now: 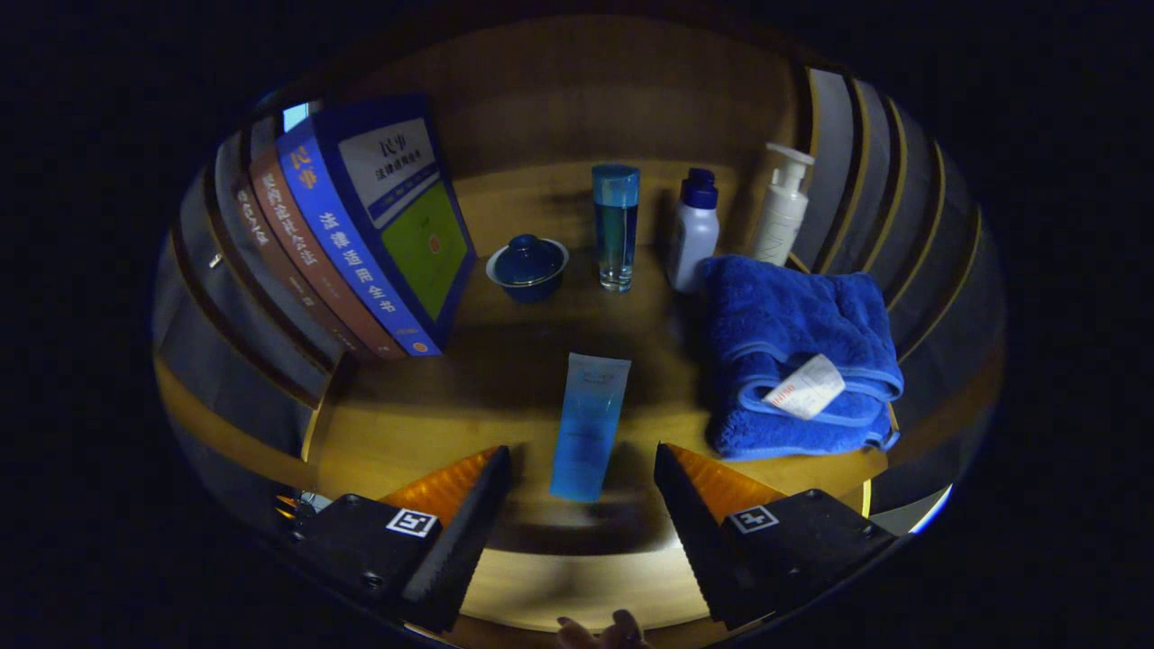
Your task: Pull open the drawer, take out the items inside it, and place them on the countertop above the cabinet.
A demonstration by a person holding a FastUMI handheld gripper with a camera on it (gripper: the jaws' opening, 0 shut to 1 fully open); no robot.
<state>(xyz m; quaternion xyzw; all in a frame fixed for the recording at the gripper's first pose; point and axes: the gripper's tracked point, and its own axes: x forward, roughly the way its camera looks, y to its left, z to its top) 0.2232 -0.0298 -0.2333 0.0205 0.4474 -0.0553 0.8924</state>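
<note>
The blue tube [588,425] lies on the countertop [433,424], mid-frame; your gripper [582,478] is wide open, holding nothing. Go back for more.

Light blue tube [588,425]; deep blue folded towel [798,351] with white tag [805,387]; dark blue lidded bowl [527,268], white-rimmed; clear glass [616,225] tinted blue; white bottle [693,231], blue cap; white pump bottle [782,205]; blue-and-green book [383,216]; brown book [302,248]; wood-toned tabletop [397,424].
</note>
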